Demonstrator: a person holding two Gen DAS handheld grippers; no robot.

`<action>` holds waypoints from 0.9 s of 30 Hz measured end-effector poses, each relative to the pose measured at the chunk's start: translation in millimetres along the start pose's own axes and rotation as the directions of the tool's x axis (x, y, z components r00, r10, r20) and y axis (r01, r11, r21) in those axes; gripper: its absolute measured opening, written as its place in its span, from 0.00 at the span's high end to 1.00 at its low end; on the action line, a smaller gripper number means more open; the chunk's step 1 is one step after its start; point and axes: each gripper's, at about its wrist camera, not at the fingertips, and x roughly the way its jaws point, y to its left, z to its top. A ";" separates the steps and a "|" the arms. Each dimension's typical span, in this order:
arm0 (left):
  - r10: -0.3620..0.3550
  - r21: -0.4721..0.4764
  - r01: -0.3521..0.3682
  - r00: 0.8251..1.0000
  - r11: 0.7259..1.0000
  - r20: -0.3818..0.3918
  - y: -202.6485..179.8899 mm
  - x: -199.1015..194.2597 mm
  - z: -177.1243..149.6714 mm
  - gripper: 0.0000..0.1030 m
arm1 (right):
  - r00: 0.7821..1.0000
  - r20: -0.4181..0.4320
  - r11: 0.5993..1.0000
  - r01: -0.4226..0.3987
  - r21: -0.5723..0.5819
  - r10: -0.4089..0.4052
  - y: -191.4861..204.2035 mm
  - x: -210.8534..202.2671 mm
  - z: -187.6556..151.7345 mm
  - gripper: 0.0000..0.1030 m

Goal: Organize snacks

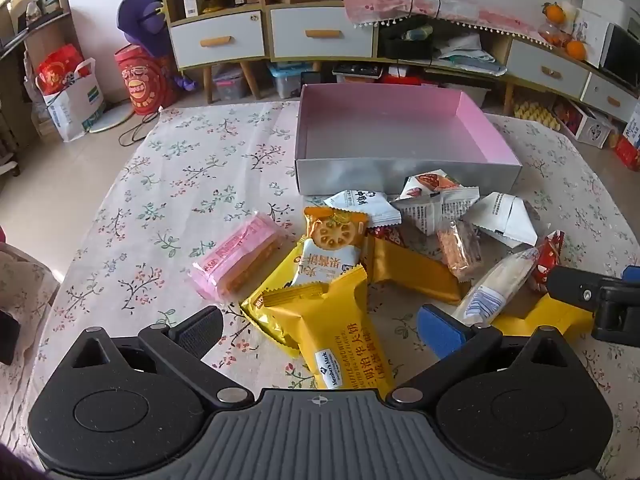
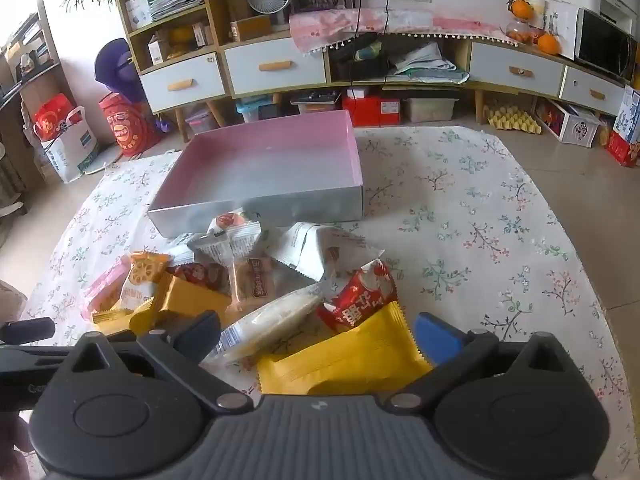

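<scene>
Pink-lined and silver-sided, the box [image 1: 400, 132] is placed on the floral tablecloth [image 1: 180, 168] with nothing inside. Just in front of its near wall, the snack packets [image 1: 400, 240] are heaped together. Above the yellow wafer packet [image 1: 336, 320], the left gripper [image 1: 320, 328] is held with jaws wide apart, nothing clamped. Over another yellow packet [image 2: 344, 360], the right gripper [image 2: 320, 332] is likewise spread, gripping nothing.

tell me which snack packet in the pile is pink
The pink packet at the left edge of the pile, lying flat on the floral cloth beside the orange-topped biscuit packet. The others are yellow, white, red or clear.
</scene>
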 end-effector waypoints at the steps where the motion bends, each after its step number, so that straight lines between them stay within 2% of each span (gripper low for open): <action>1: 0.000 -0.001 0.000 1.000 1.000 0.001 -0.3 0.0 0.1 0.00 | 1.000 -0.004 1.000 -0.001 0.000 0.001 0.0 0.4 0.1 0.12; 5: -0.016 -0.010 0.016 1.000 1.000 0.002 0.9 -0.6 0.3 0.00 | 1.000 -0.025 1.000 0.007 -0.004 -0.007 1.5 4.1 5.8 0.12; 6: -0.017 -0.010 0.017 1.000 1.000 0.002 2.2 -2.4 4.8 0.00 | 1.000 0.004 1.000 0.013 -0.015 -0.013 3.1 1.7 -0.4 0.12; 8: -0.019 -0.009 0.019 1.000 1.000 0.005 1.3 -4.8 3.9 0.00 | 1.000 0.008 1.000 0.016 -0.018 -0.016 3.7 1.0 -1.7 0.12; 27: -0.021 -0.020 0.021 1.000 1.000 0.012 4.7 -4.7 2.9 0.00 | 1.000 0.017 0.999 0.027 -0.029 -0.026 6.0 -0.9 0.9 0.12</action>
